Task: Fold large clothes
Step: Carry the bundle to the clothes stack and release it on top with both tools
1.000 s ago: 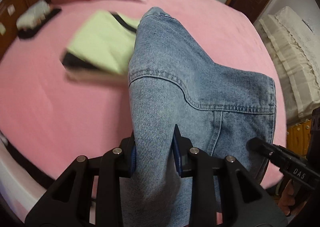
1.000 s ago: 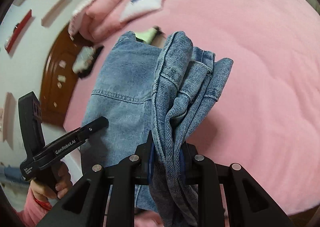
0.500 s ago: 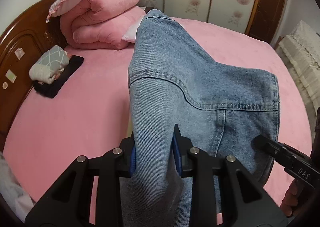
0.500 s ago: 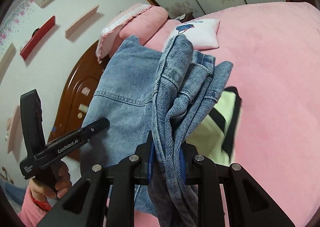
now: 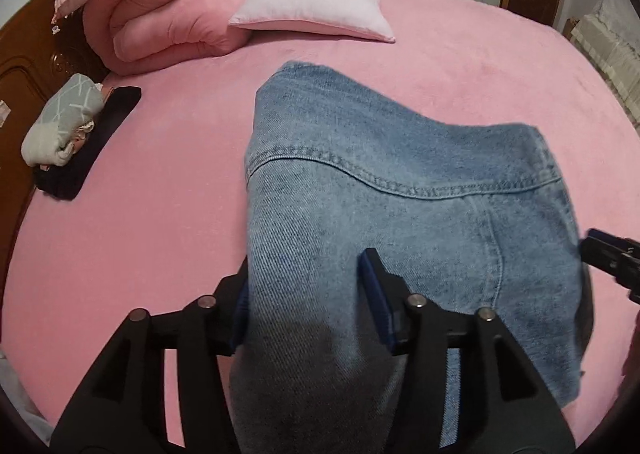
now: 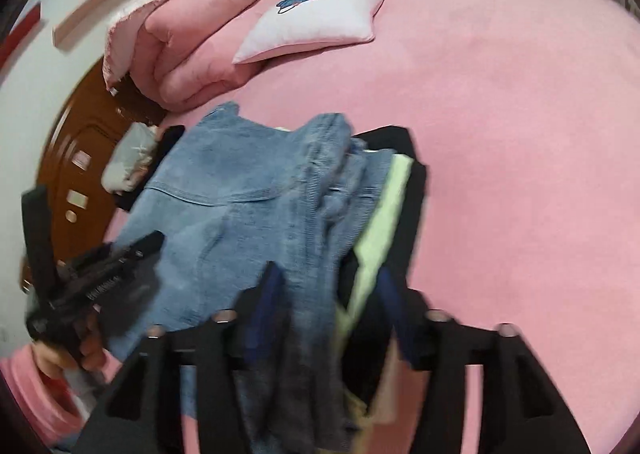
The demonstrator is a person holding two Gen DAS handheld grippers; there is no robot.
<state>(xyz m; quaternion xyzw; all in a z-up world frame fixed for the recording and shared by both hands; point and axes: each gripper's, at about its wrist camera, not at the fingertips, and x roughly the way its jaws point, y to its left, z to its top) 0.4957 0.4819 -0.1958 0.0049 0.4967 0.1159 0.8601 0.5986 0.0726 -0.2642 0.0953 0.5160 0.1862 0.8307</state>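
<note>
The folded blue jeans (image 5: 400, 182) lie on the pink bed (image 5: 160, 214), partly over a green and black garment (image 6: 384, 214). My left gripper (image 5: 306, 290) straddles one end of the jeans. Its jaws are opening, and the denim still fills the space between the loosened pads. My right gripper (image 6: 328, 294) is over the bunched edge of the jeans (image 6: 312, 190). Its jaws are opening too, with denim between them and a gap beside the right finger. Each gripper shows in the other's view: the right gripper (image 5: 612, 258) and the left gripper (image 6: 92, 278).
A folded pink quilt (image 5: 168, 2) and a white pillow (image 5: 316, 6) lie at the head of the bed. A grey rolled cloth (image 5: 64, 118) on a black item (image 5: 92, 150) sits by the wooden headboard (image 5: 20, 66). A hand (image 6: 80, 350) in a pink sleeve holds the left gripper.
Both grippers carried the jeans down and toward the head of the bed, over the green garment. Both pairs of jaws have widened from a tight pinch on the denim.
</note>
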